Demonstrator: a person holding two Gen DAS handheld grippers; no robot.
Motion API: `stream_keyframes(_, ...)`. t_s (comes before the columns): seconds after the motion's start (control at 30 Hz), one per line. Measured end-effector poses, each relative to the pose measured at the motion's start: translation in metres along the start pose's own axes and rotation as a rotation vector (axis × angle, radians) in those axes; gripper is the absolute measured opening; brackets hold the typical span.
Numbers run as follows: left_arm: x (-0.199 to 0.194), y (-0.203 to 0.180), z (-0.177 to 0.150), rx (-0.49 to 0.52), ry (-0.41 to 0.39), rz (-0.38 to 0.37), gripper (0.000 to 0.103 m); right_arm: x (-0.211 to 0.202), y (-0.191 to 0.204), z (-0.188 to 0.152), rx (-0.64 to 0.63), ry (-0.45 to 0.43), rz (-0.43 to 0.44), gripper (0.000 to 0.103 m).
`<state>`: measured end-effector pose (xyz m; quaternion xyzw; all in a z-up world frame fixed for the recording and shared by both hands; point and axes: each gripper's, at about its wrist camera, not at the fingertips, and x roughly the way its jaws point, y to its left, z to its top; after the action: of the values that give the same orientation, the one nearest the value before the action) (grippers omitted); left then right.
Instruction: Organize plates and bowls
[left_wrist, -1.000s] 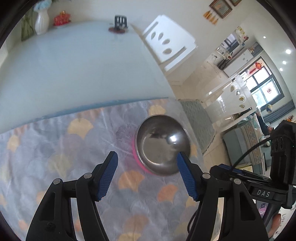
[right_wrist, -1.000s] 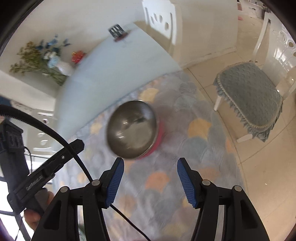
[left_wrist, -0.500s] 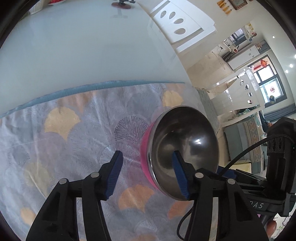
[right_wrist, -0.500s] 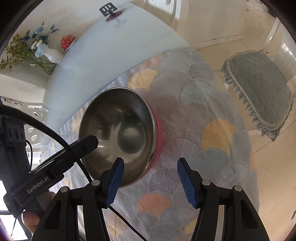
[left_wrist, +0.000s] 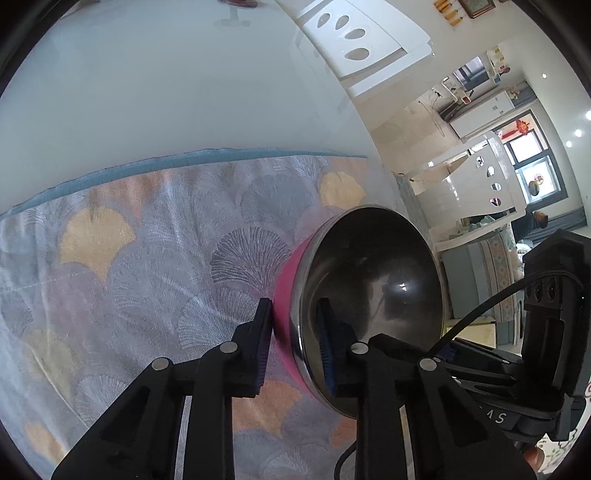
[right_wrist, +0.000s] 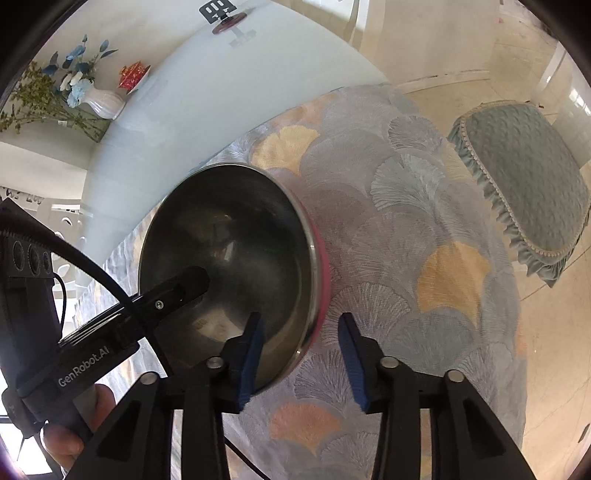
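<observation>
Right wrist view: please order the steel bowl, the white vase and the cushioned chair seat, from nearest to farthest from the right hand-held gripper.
1. steel bowl, rim between its fingers
2. cushioned chair seat, right, off the table
3. white vase, far left

Stood in a bright, daylit room around a long pale glass-topped table (left_wrist: 166, 92), partly covered by a grey-blue cloth (right_wrist: 406, 229) patterned with fan-shaped leaves in yellow and orange. Included white chairs with oval cut-outs in their backs (left_wrist: 354, 40), one cushioned in ruffled blue-green fabric (right_wrist: 524, 177) over a glossy beige tiled floor (right_wrist: 461, 48), plus a white vase of blue flowers (right_wrist: 99, 101) and a small red ornament (right_wrist: 133, 75) at the table's far end. Showed a dark-framed window (left_wrist: 535, 162) with red hangings, ceiling spotlights (left_wrist: 578, 132) and framed pictures on the pale wall (left_wrist: 480, 5).
</observation>
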<state>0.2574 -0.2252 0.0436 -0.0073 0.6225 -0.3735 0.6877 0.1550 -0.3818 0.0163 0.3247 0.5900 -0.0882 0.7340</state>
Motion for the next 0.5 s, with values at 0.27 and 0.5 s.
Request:
stream_keyframes(0.27, -0.011, 0.001, -0.006, 0.022, -0.021, 0.005, 0.021, -0.007, 0.020, -0.005, -0.073, -0.033, -0.052, 0.035)
stream_keyframes(0.5, -0.029, -0.004, -0.011, 0.043, -0.058, 0.001, 0.021, -0.023, 0.030, -0.010, -0.120, -0.069, -0.072, 0.035)
